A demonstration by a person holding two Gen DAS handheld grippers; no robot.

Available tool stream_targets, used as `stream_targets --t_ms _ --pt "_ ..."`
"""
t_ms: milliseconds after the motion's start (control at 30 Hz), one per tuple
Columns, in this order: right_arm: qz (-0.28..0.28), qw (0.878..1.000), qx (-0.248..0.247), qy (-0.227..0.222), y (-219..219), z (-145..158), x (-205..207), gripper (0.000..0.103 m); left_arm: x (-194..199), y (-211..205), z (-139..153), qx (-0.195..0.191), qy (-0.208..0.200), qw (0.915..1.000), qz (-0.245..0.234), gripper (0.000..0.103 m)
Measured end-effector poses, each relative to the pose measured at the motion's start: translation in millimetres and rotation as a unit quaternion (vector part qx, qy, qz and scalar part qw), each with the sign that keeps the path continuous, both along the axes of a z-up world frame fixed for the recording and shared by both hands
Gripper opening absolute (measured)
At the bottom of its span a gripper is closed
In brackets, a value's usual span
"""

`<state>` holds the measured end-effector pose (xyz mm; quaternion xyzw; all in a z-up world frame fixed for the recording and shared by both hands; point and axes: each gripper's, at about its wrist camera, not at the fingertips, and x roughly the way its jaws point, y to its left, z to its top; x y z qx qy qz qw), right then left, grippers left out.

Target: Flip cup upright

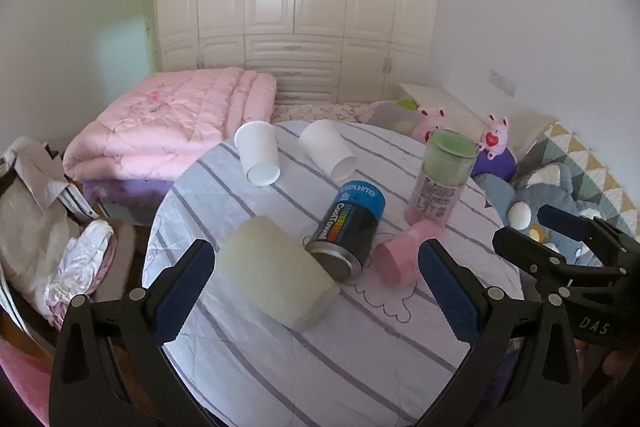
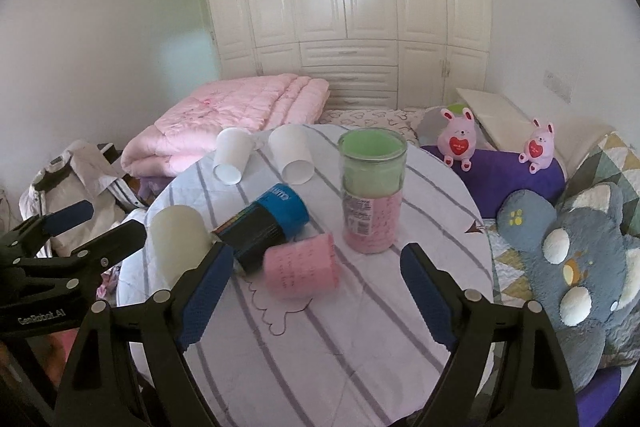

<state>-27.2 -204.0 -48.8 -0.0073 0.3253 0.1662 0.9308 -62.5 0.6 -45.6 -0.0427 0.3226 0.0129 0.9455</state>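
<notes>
1. We read "CoolTowel" and "cooltime" on the black and blue can (image 1: 347, 230), which lies on its side at the centre of the counter (image 1: 360, 367).
2. We read "DAS" on the right gripper (image 1: 552, 227) and "GenRobot.AI" on the left gripper (image 2: 92, 223).
3. The pale green cup (image 1: 276, 273) lies on its side, in the lower centre of the left wrist view, between the fingers of the left gripper (image 1: 316, 267), which is wide open and holds nothing.
4. The right gripper (image 2: 316, 267) is also wide open and holds nothing; the pink cup (image 2: 302, 265) lies on its side between its fingers.
</notes>
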Motion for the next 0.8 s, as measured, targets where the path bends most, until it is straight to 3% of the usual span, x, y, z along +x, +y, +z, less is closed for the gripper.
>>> stream_targets --t_ms 367,800 --pt "-0.007 1.000 -0.017 -0.018 7.3 4.1 -6.3 0.087 -4.8 7.9 -8.4 0.002 0.009 0.9996 0.025 0.103" --pt "-0.013 1.000 -0.020 0.000 4.3 -3.3 3.9 0.087 3.4 2.6 -15.1 0.006 0.019 0.9996 0.021 0.103"
